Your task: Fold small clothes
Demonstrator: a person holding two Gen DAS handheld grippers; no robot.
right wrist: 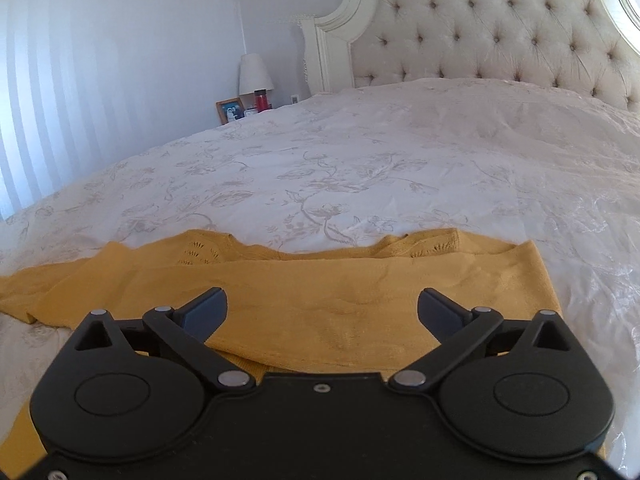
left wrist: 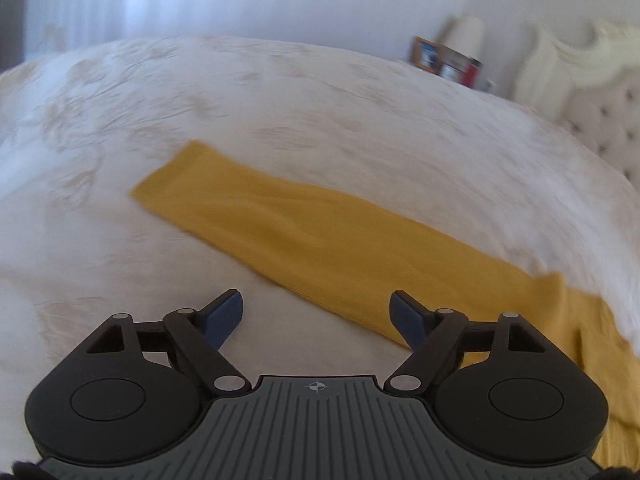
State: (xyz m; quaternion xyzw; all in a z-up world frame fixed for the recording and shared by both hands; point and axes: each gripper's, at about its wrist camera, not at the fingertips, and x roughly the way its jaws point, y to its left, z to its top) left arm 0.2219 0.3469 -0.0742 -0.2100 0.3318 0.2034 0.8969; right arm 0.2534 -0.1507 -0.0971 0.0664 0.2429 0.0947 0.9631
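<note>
Both claws are built alike: matte black plastic, with two round housings side by side, each carrying a shallow disc on top. Black link arms run forward from silver rivets to short dark blue-grey fingers (left wrist: 224, 314). The left claw (left wrist: 317, 312) has a grey ribbed plate in the middle, marked with a small crosshair. The right claw (right wrist: 320, 308) has a plain black plate there, with one small screw

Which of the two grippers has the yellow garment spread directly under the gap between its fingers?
The right gripper: yellow garment fills the space between its open fingers. The left gripper hangs mostly over white bedspread, with the sleeve only by one finger.
</note>
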